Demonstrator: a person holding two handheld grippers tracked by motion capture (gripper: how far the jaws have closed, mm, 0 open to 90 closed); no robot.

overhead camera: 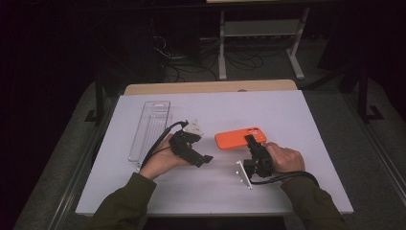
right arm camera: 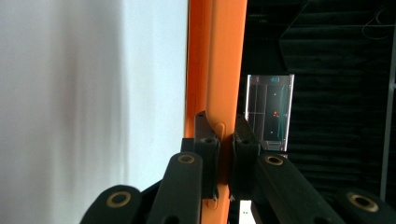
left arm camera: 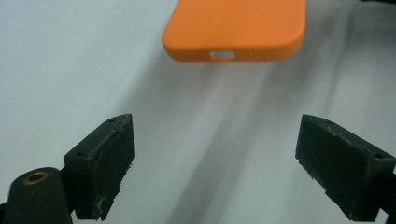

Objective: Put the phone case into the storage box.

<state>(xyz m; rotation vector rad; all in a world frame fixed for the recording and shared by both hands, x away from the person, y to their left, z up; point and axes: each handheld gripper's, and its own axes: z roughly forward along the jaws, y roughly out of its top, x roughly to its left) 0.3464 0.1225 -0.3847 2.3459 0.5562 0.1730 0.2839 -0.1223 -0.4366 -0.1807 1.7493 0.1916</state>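
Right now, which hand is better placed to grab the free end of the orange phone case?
The left. Its claw stands open, aimed at the orange phone case with bare table between, so it likely only needs to advance. The right claw is already clamped on the case's edge.

We hold the left gripper (overhead camera: 205, 158) low over the table, jaws parted with nothing between them (pads (left arm camera: 108, 170) well apart in the left gripper view). The left hand (overhead camera: 160, 160) grips its body. The right gripper (overhead camera: 250, 140) has its jaws clamped tight; the right hand (overhead camera: 285, 158) holds it, both forearms entering from below.
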